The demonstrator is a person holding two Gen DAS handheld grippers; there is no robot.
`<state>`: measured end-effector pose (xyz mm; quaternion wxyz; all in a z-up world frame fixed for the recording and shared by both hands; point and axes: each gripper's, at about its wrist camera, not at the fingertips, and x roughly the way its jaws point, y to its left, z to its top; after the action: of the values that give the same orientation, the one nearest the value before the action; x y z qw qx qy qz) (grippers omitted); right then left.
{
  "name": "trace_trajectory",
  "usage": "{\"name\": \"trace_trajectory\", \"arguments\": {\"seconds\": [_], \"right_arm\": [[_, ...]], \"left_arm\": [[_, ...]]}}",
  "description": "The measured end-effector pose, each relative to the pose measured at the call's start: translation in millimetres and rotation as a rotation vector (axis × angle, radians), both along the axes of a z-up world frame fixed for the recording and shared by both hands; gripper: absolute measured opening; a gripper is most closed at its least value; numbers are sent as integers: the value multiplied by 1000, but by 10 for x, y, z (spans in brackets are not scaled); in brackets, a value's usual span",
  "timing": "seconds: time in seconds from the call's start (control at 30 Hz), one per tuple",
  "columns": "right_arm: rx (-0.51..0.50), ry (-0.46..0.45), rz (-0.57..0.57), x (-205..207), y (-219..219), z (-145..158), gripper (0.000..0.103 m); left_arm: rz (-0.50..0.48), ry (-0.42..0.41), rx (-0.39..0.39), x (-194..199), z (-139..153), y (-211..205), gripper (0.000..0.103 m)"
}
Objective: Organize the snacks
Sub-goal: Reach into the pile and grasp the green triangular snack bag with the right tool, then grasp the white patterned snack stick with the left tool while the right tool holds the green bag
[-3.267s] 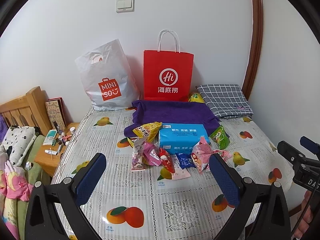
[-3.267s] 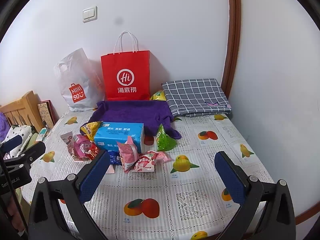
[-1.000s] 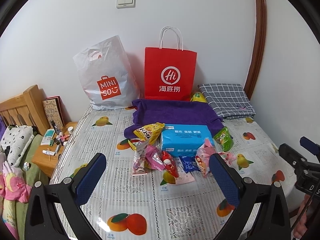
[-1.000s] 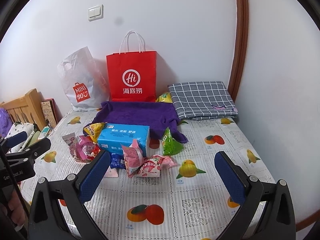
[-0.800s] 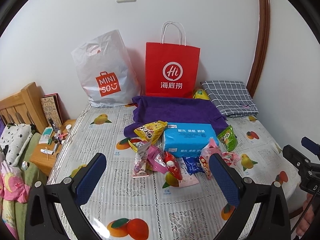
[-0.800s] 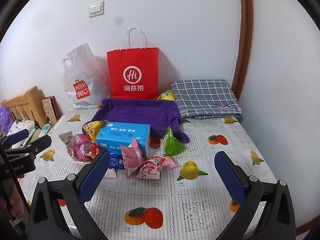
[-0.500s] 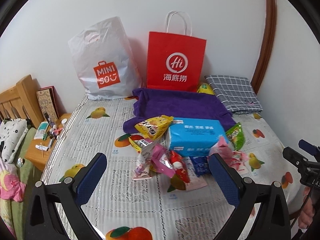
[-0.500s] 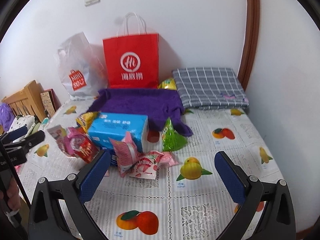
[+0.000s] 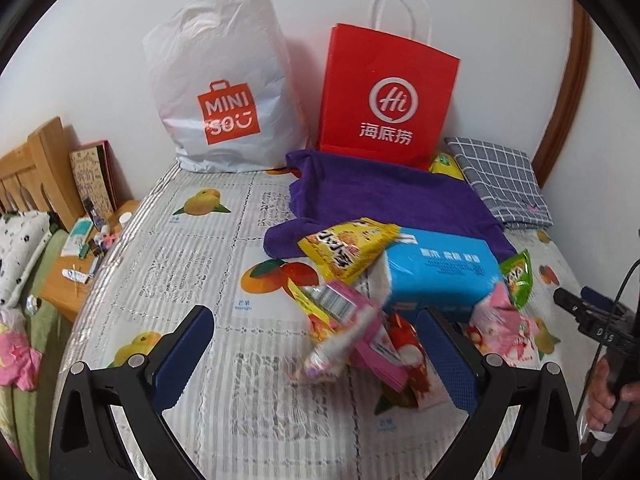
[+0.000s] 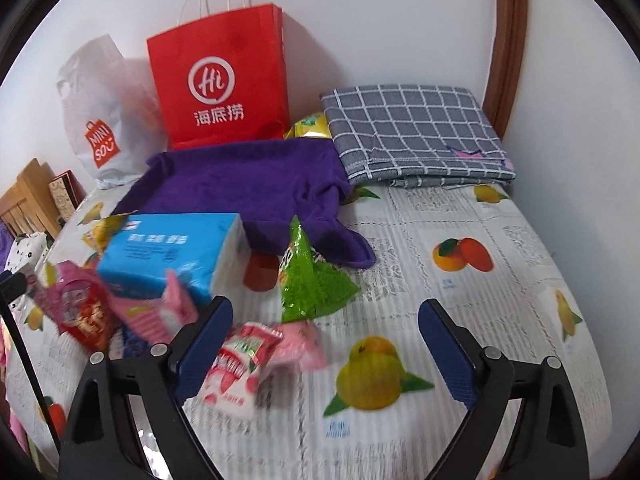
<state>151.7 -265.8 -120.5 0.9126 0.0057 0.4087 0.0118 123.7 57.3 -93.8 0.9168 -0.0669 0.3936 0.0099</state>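
Note:
A pile of snack packets lies on the fruit-print tablecloth (image 9: 192,264) around a blue tissue pack (image 9: 438,268): a yellow packet (image 9: 344,244), pink packets (image 9: 348,320), a red packet (image 9: 408,354) and a green packet (image 9: 518,276). In the right wrist view the green packet (image 10: 312,280), a pink-and-white packet (image 10: 244,364) and the blue pack (image 10: 172,252) lie just ahead. My left gripper (image 9: 316,352) is open and empty over the pink packets. My right gripper (image 10: 324,344) is open and empty, just in front of the green packet.
A red paper bag (image 9: 386,96) and a white MINISO bag (image 9: 224,100) stand against the back wall. A purple towel (image 9: 384,200) and a folded grey checked cloth (image 10: 412,132) lie behind the snacks. A wooden bedside stand with small items (image 9: 86,256) is at the left.
Both grippers have moved forward and down toward the snack pile, which now looks larger and closer. Both stay open and empty.

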Motion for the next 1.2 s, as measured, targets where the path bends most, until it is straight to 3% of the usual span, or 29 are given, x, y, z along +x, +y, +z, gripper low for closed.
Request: {"name": "trace_trajectory", "arguments": {"seconds": [0.33, 0.5, 0.53, 0.57, 0.7, 1.2], "right_arm": [[4, 40, 51, 540, 16, -409, 92], [9, 84, 80, 703, 34, -603, 83], [7, 90, 82, 722, 36, -638, 80], [7, 99, 87, 731, 35, -671, 69], [33, 94, 89, 702, -4, -697, 62], [65, 49, 68, 543, -125, -672, 60]], "left_arm": [[50, 63, -29, 200, -238, 228, 102], [52, 67, -17, 191, -234, 229, 102], [48, 66, -16, 187, -229, 216, 102], [43, 64, -18, 184, -223, 201, 102], [26, 53, -18, 166, -205, 135, 102], [-3, 66, -7, 117, -280, 32, 102]]}}
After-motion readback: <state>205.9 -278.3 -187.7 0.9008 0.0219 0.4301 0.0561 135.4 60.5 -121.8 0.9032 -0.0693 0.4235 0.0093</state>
